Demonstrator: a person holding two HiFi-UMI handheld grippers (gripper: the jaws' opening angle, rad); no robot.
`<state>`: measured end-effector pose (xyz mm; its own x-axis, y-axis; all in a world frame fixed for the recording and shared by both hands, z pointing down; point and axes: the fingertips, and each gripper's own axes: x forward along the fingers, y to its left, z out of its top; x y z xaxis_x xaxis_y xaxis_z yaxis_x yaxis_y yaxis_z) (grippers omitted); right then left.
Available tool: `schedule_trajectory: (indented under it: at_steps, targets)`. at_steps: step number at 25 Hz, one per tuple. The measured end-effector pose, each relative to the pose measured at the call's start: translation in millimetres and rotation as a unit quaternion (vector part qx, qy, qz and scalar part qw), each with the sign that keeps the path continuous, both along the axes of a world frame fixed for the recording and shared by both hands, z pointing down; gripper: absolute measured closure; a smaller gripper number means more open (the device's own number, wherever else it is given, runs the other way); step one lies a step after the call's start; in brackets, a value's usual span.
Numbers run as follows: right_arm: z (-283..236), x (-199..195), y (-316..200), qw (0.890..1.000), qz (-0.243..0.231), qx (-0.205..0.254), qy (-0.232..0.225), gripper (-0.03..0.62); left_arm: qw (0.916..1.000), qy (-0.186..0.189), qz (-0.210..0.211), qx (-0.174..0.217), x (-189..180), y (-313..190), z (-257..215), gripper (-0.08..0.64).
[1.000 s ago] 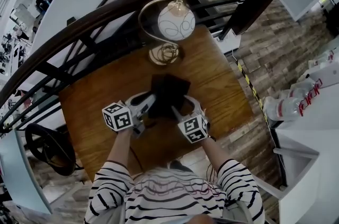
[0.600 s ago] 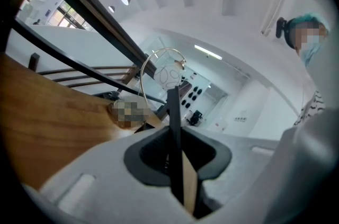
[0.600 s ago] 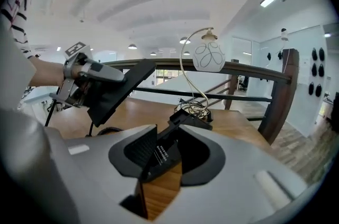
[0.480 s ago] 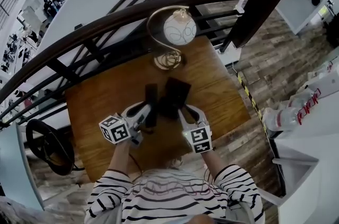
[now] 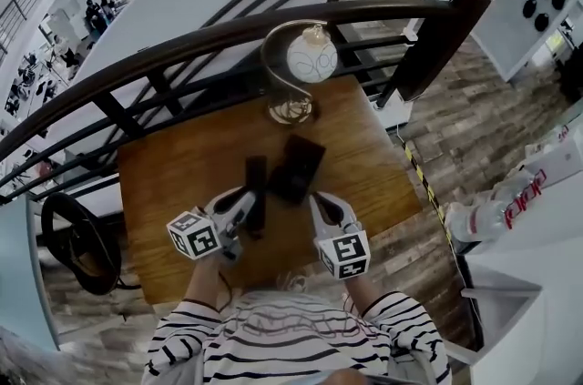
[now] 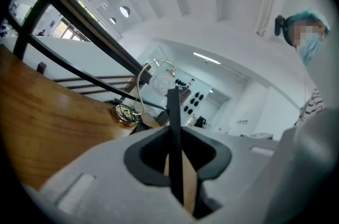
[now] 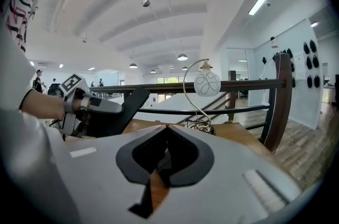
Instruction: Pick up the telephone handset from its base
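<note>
**A:** The left claw (image 5: 244, 208) is drawn in narrow on the telephone handset (image 5: 256, 183), its pads pressing the two flat sides. In the left gripper view the handset shows edge-on, a thin dark blade running up between the jaws.

**B:** And the other one?

**A:** The right claw (image 7: 167, 130) has just been closing. Its jaws now meet tip to tip with nothing between them.

**B:** Where is the handset compared with its cradle?

**A:** Off it. In the head view it sits just left of the base (image 5: 298, 167), apart from it, with a sliver of wood showing between the two. In the right gripper view it slants up and to the right out of the left claw, clear of the bench (image 5: 173, 178).

**B:** And the base itself?

**A:** It is black and lies near the middle of the wooden bench, just ahead of the right claw, which is not touching it.

**B:** Anything else on there?

**A:** A lamp (image 5: 311, 60) with a white globe on a curved gold stem stands at the far edge, beyond the base. A dark railing (image 5: 228, 28) runs behind it. The person's striped sleeves (image 5: 182, 333) come in from the bottom of the head view.
</note>
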<state>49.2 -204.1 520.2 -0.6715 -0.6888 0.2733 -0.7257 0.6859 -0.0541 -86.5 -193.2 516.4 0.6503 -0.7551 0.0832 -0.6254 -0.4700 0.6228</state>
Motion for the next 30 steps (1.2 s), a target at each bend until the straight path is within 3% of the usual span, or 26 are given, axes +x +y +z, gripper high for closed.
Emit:
schedule_trajectory:
  at_steps: [12,18,30]
  targets:
    - [-20,13,57,0.999,-0.026,-0.003,-0.033,0.591,0.9991,0.002,-0.037,0.019,9,67,-20,0.491]
    - [-14,27,79,0.998,-0.030,-0.026,-0.053,0.591,0.9983,0.000,-0.056,0.018,15,97,-17,0.491]
    - [-13,42,121,0.997,-0.052,-0.030,-0.054,0.591,0.9965,0.004,-0.083,0.012,21,148,-11,0.491]
